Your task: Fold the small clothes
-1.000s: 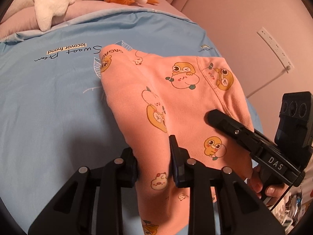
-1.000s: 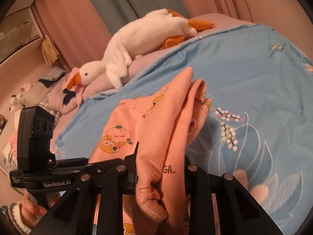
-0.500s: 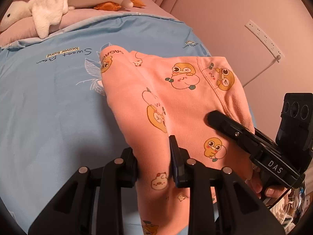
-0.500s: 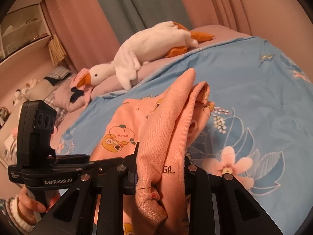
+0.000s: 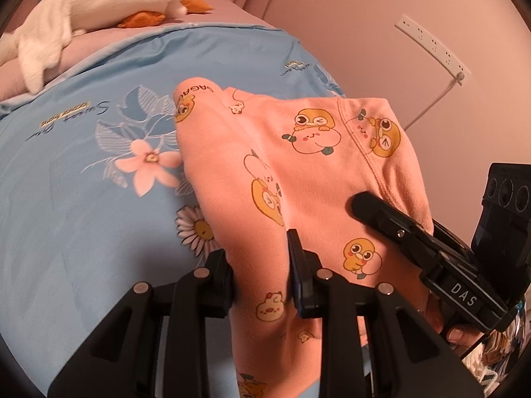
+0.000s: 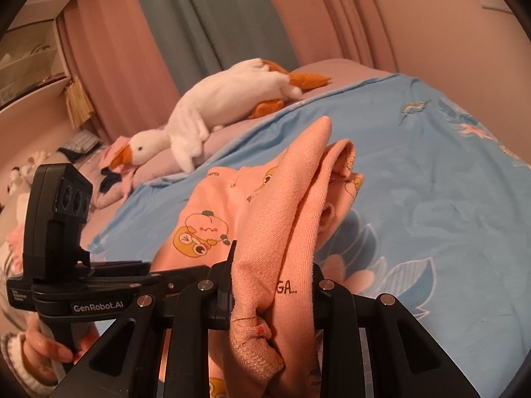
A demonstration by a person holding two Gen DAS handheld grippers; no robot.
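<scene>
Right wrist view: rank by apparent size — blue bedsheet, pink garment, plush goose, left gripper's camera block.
1. blue bedsheet
2. pink garment, inflated by nearness to the lens
3. plush goose
4. left gripper's camera block, nearer than the goose, so the last two are unsure

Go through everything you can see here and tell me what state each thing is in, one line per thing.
pink garment: bunched, pinched by both grippers, far part lying on the bedspread.
left gripper: shut on the garment.
right gripper: shut on the garment's bunched edge.
blue bedspread: spread flat over the bed.
plush goose: lying on its side by the pillows.
curtains: drawn.
</scene>
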